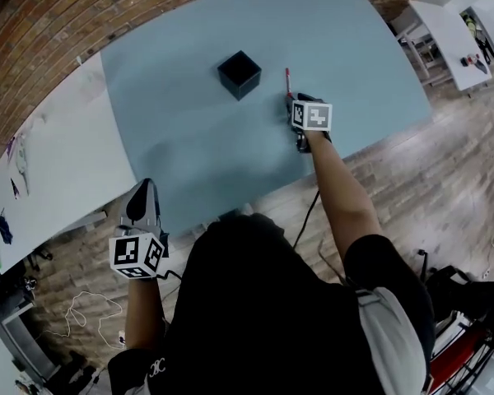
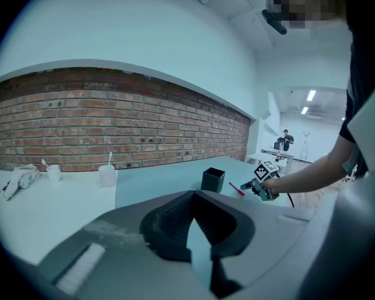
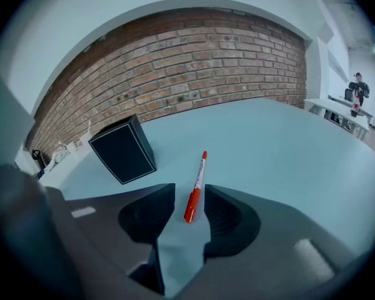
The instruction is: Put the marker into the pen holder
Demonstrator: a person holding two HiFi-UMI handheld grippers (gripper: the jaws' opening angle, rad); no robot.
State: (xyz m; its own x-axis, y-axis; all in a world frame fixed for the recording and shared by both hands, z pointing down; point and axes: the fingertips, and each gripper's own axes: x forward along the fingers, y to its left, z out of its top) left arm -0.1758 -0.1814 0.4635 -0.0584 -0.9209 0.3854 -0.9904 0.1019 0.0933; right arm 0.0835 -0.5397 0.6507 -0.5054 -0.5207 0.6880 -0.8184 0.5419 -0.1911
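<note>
The black square pen holder (image 1: 240, 74) stands upright near the middle of the blue table (image 1: 181, 146). To its right lies the red marker (image 1: 287, 81), flat on the table. My right gripper (image 1: 291, 100) is low over the marker's near end. In the right gripper view its jaws (image 3: 189, 200) are open, with the marker (image 3: 197, 185) lying between them untouched, and the pen holder (image 3: 124, 149) is to the left. My left gripper (image 1: 142, 189) hovers at the table's near left edge, its jaws (image 2: 194, 195) closed with nothing held; its view shows the holder (image 2: 212, 180) and marker (image 2: 236, 189) far ahead.
A white table (image 1: 58, 163) adjoins the blue one on the left and carries cups (image 2: 106, 175) and small items. A brick wall (image 3: 194, 61) runs behind both. Another white table (image 1: 449, 35) stands far right. Cables (image 1: 82, 311) lie on the wooden floor.
</note>
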